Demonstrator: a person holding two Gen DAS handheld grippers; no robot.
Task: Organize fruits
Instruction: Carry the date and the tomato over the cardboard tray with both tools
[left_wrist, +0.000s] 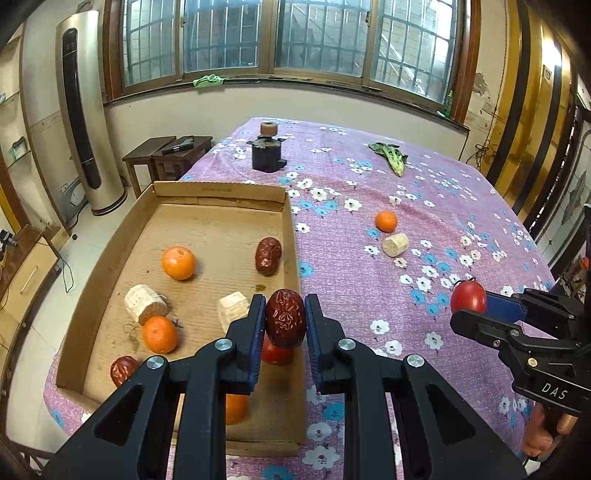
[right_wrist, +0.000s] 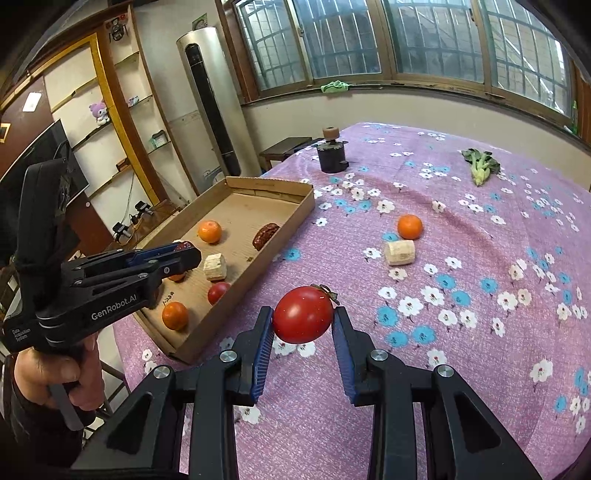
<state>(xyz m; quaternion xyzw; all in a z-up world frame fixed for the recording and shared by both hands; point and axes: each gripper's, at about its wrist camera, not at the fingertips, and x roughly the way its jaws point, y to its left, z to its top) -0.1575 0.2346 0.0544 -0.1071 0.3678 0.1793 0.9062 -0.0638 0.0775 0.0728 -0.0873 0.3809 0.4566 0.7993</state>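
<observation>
the purple tablecloth with white and blue flowers (right_wrist: 461, 258) covers the whole table in front of you. on its left side lies the shallow brown cardboard tray (left_wrist: 221, 221), which holds three round orange mandarins, two wrinkled dark red dates, two pale cut corn-cob chunks and a small red tomato partly hidden behind your left tool. your left gripper (left_wrist: 285, 321) hangs over the tray's right wall, its blue-padded fingers (left_wrist: 256, 325) closed on a third wrinkled dark red date (left_wrist: 285, 318) held upright between them. your right gripper (right_wrist: 303, 321) is over the cloth to the right of the tray, its pads pressed to both sides of a glossy red tomato with a dry stem (right_wrist: 303, 314), lifted clear of the cloth. farther out on the cloth, well apart from the tray, a loose orange mandarin (right_wrist: 409, 226) sits just beside a pale corn-cob chunk (right_wrist: 399, 252). near the far edge stand a black cylindrical holder with a brown spool on top (right_wrist: 332, 153) and a green leafy vegetable (right_wrist: 480, 166).
</observation>
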